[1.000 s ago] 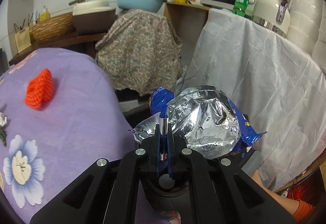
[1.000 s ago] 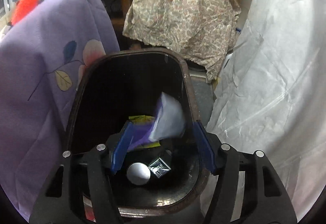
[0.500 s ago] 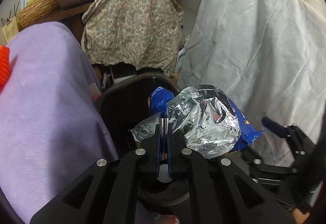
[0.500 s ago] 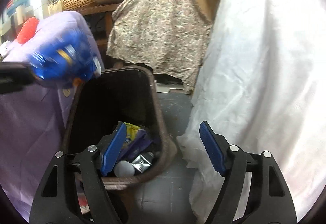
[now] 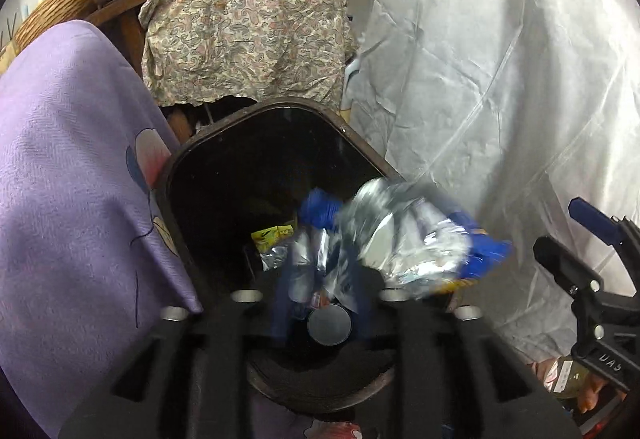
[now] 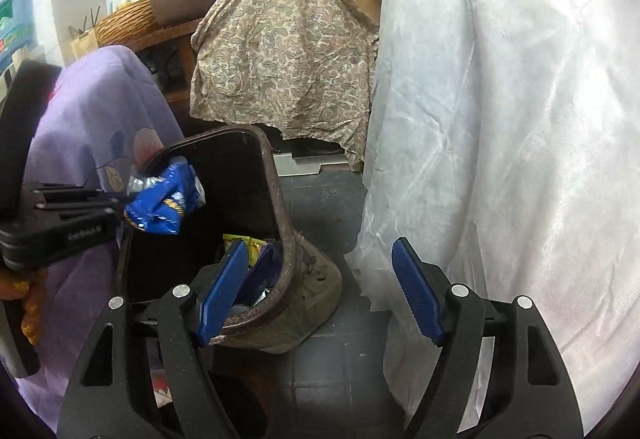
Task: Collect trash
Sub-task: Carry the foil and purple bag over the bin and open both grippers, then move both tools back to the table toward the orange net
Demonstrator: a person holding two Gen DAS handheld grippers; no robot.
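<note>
**Over the bin: chip bag at the rim**

Over the dark brown trash bin (image 5: 276,111), the left gripper (image 5: 320,279) has its fingers on the crumpled blue-and-silver chip bag (image 5: 404,239). It's motion-blurred, so I can't tell if they're clamped or letting go. From the right wrist view the bag (image 6: 164,199) sits at the bin's rim (image 6: 280,207). The right gripper (image 6: 320,291) is spread wide, holding nothing, beside the bin near the white cloth (image 6: 500,119). Yellow wrappers (image 5: 272,235) lie inside. The purple cloth (image 5: 72,159) hangs on the left.
</note>
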